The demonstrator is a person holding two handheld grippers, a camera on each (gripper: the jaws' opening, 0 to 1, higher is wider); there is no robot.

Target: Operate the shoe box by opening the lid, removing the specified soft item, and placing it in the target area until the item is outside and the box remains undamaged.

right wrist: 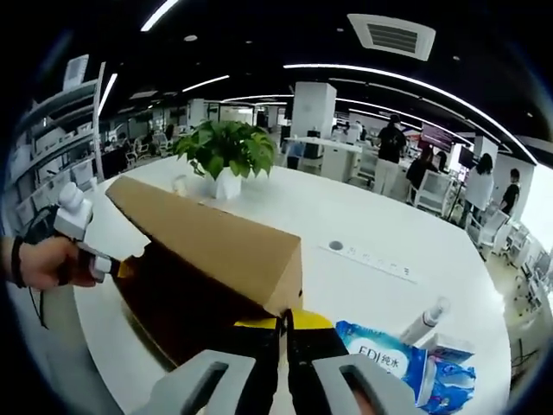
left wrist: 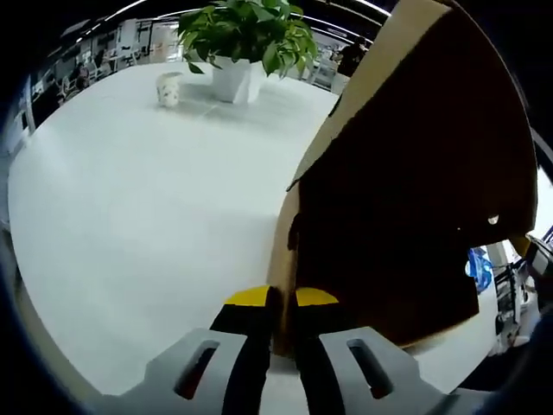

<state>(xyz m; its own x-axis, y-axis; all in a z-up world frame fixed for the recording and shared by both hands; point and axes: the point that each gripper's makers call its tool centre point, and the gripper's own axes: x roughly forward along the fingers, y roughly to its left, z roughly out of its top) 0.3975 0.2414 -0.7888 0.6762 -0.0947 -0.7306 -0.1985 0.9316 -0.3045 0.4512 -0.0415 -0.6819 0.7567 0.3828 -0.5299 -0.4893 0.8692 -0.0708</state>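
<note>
An open office surrounds a broad white round table (right wrist: 363,225). On it the brown cardboard shoe box lid (right wrist: 207,238) stands raised, its long axis running between the hands. The left gripper (left wrist: 282,298) and the right gripper (right wrist: 283,322) each pinch an opposite lid corner, jaws nearly closed. The soft item is hidden inside.

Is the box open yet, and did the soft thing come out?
Partly. Both hand-held grippers, left and right, pinch the cardboard lid, which is tilted up. The dark box inside hides any soft item. Still left: taking it out and setting it on the white table.
</note>
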